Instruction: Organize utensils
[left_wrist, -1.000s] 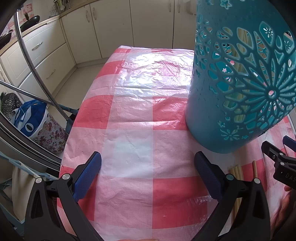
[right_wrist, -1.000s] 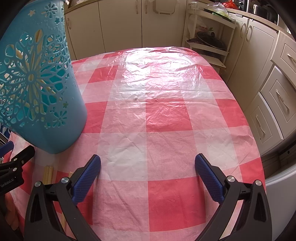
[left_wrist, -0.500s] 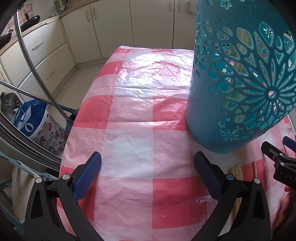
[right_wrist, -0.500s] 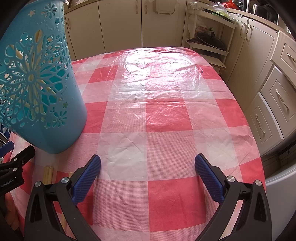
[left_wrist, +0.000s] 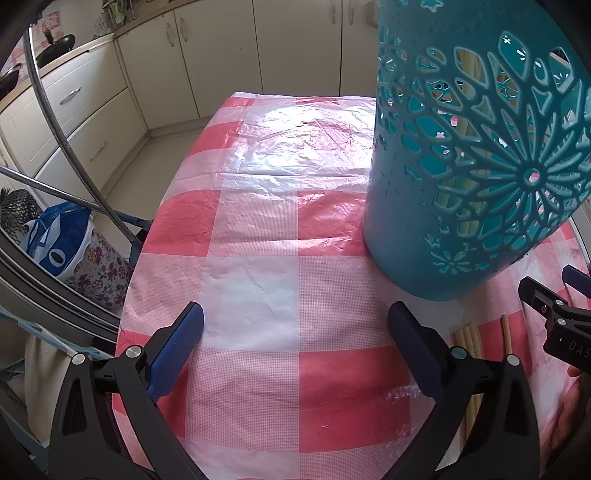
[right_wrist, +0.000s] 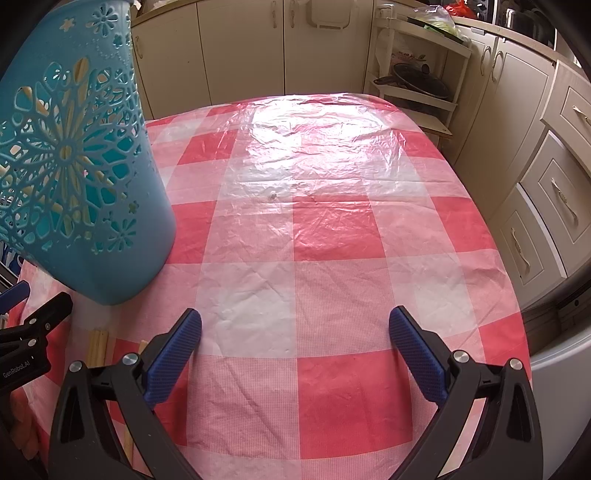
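Chopsticks (left_wrist: 468, 334) lie just beside the teal holder (left_wrist: 461, 177), unmoved this past second. Both the left gripper (left_wrist: 295, 336) and right gripper (right_wrist: 295, 338) hover wide open, empty, so sorting hasn't resumed.

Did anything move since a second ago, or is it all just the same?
Nothing visibly changed. The left gripper and the right gripper are both open and empty, just as before. The teal holder stands in the same spot on the checked tablecloth, and the loose chopsticks lie in front of it where they were.
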